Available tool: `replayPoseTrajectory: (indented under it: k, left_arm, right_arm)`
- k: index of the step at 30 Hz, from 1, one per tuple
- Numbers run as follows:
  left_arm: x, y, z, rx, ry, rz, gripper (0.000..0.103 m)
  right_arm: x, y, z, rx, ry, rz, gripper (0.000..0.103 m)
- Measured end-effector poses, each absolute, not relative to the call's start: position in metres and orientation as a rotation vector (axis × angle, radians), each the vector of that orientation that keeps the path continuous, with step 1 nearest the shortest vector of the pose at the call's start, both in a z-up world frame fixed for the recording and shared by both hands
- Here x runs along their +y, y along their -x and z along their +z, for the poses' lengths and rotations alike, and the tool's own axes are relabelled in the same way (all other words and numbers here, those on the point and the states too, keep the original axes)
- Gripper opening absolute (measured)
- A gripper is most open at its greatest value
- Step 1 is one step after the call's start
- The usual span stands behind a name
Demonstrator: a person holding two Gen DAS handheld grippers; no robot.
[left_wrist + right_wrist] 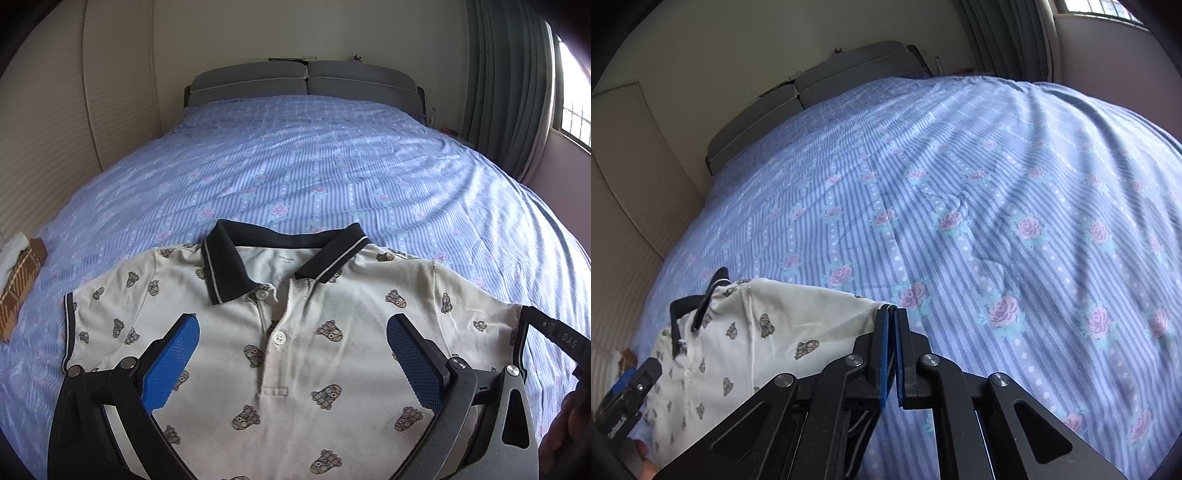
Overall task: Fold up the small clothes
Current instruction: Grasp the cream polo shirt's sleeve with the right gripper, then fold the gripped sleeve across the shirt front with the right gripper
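Note:
A small cream polo shirt (295, 332) with a dark collar and printed figures lies face up on the bed, buttons up, sleeves spread. My left gripper (293, 332) is open above its chest, blue pads wide apart on either side of the placket. My right gripper (890, 314) is shut on the edge of the shirt's sleeve (812, 314) at the shirt's right side. The right gripper also shows in the left wrist view (554, 332) at the sleeve end. The left gripper shows at the lower left of the right wrist view (628, 391).
The bed (314, 166) has a blue striped sheet with pink roses. A brown plaid cloth (22, 284) lies at the bed's left edge. A grey headboard (303, 79) stands at the far end, curtains (509, 85) and a window to the right.

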State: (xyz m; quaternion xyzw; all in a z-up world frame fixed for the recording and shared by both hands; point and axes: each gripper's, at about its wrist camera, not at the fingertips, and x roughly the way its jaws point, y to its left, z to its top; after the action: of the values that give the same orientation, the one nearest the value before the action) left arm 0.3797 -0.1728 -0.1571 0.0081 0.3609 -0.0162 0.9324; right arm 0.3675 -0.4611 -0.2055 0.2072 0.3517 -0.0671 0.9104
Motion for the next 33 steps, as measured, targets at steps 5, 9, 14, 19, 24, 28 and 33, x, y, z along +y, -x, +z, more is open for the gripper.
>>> replayPoseTrajectory:
  k: [5,9,14,19,24,28,33]
  left_arm:
    - [-0.148,-0.369,-0.138,0.702,-0.016,-0.016,0.103]
    - [-0.123,-0.359,-0.125,0.679,-0.009,0.003,0.103]
    - [-0.084,-0.355,-0.116,0.656,-0.003,0.051,0.103]
    - [-0.055,-0.360,-0.125,0.687,0.019,0.084,0.103]
    - [-0.047,-0.358,-0.142,0.726,0.013,0.071,0.103]
    - [-0.049,-0.356,-0.150,0.734,0.015,0.043,0.103]
    - [-0.064,-0.353,-0.156,0.741,0.011,-0.012,0.103]
  right_arm:
    - [-0.424,-0.356,-0.164,0.660,-0.381,-0.082,0.004]
    - [-0.369,-0.359,-0.134,0.629,-0.332,0.017,0.004]
    - [-0.295,-0.387,-0.136,0.664,-0.288,0.119,0.004]
    - [-0.246,-0.422,-0.175,0.756,-0.271,0.134,0.004]
    - [-0.245,-0.438,-0.217,0.837,-0.302,0.099,0.004]
    - [-0.257,-0.415,-0.208,0.810,-0.303,0.089,0.022]
    - [-0.289,-0.351,-0.190,0.750,-0.311,0.026,0.029]
